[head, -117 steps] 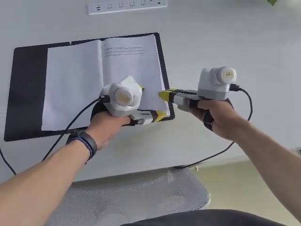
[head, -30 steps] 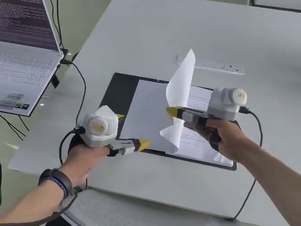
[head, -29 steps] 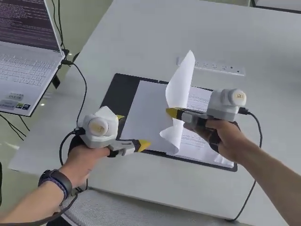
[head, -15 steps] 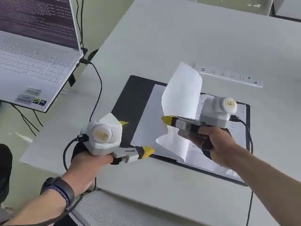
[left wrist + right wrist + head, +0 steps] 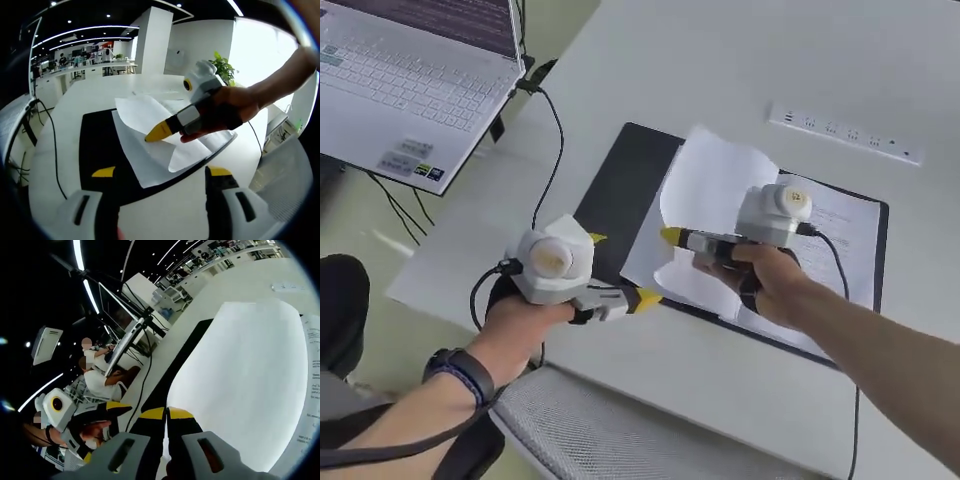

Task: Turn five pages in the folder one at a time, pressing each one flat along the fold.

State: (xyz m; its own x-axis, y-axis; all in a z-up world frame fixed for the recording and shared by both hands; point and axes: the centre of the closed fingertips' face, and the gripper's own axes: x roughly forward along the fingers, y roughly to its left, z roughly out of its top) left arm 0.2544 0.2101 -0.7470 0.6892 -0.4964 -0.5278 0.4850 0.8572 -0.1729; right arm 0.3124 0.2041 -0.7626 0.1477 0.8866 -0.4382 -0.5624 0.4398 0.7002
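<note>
One page (image 5: 705, 185) is held pinched mid-turn by the right gripper (image 5: 670, 236) above the open folder (image 5: 620, 190), the left gripper (image 5: 161, 172) is held spread nearby, and laying it flat, then pressing the fold, is judged due.

lifted page (image 5: 708, 180) is hiding the folder (image 5: 620, 192) fold | right hand (image 5: 762, 282) is covering part of the right sheet (image 5: 855, 255) | laptop (image 5: 405, 75) is running off the top-left edge | printed lines (image 5: 842, 212) are showing too small to read

An open laptop (image 5: 410, 70) (black cable (image 5: 553, 135) at its corner) sits left of the power strip (image 5: 845, 132).
</note>
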